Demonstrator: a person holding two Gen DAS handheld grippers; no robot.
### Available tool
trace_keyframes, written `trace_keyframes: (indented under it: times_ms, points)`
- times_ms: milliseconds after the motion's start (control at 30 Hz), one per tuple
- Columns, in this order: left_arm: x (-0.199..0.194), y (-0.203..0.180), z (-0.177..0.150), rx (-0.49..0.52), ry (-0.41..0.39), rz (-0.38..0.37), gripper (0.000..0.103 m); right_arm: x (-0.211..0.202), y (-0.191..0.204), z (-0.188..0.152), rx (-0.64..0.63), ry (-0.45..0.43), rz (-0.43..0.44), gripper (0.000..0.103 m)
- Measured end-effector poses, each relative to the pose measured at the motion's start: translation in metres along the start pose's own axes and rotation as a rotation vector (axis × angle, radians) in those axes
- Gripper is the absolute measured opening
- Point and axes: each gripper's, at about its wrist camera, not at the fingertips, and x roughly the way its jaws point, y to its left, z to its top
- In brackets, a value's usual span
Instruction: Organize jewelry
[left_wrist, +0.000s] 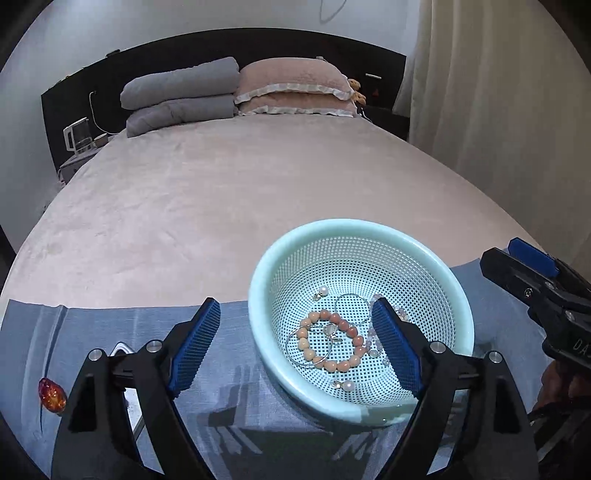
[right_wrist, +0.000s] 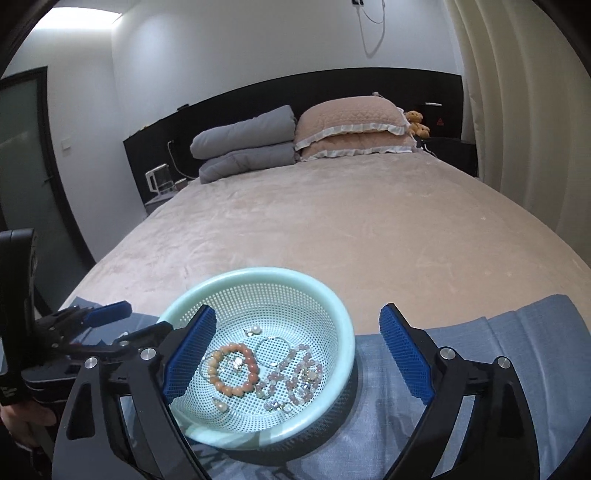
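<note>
A pale green perforated basket (left_wrist: 436, 258) sits on a blue cloth (left_wrist: 236, 369) at the foot of a bed. It holds a peach bead bracelet (left_wrist: 328, 365), silver hoops (left_wrist: 351, 299), pearl earrings (left_wrist: 323, 291) and a pale bead strand. My left gripper (left_wrist: 295, 347) is open and empty, its right finger over the basket. An amber stone (left_wrist: 53, 394) lies on the cloth at far left. In the right wrist view the basket (right_wrist: 343, 325) and bracelet (right_wrist: 231, 369) lie between my open, empty right gripper (right_wrist: 299, 354) fingers.
The right gripper's body (left_wrist: 535, 295) is at the right edge of the left view. A silver object (left_wrist: 122, 350) lies under the left finger. The pink bedspread (left_wrist: 229, 192) stretches back to pillows (left_wrist: 295, 86), folded grey duvets (left_wrist: 181, 94) and a kettle (left_wrist: 79, 134).
</note>
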Motion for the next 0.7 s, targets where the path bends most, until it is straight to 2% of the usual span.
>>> trace_keyframes:
  times_ms: [67,200,500,700]
  points:
    - [-0.014,0.005,0.001,-0.015,-0.019,0.015,0.093,-0.010,0.003,0.002,-0.007,-0.007,0.003,0.086]
    - [-0.046,0.012,0.003,-0.045,-0.073,0.048,0.097,-0.037,0.012,0.007,-0.032,-0.038,0.002,0.087]
    - [-0.115,0.008,-0.012,-0.014,-0.132,0.079,0.097,-0.103,0.027,0.011,-0.079,-0.094,-0.004,0.089]
    - [-0.145,-0.003,-0.043,-0.001,-0.139,0.081,0.097,-0.137,0.032,-0.010,-0.094,-0.100,-0.018,0.090]
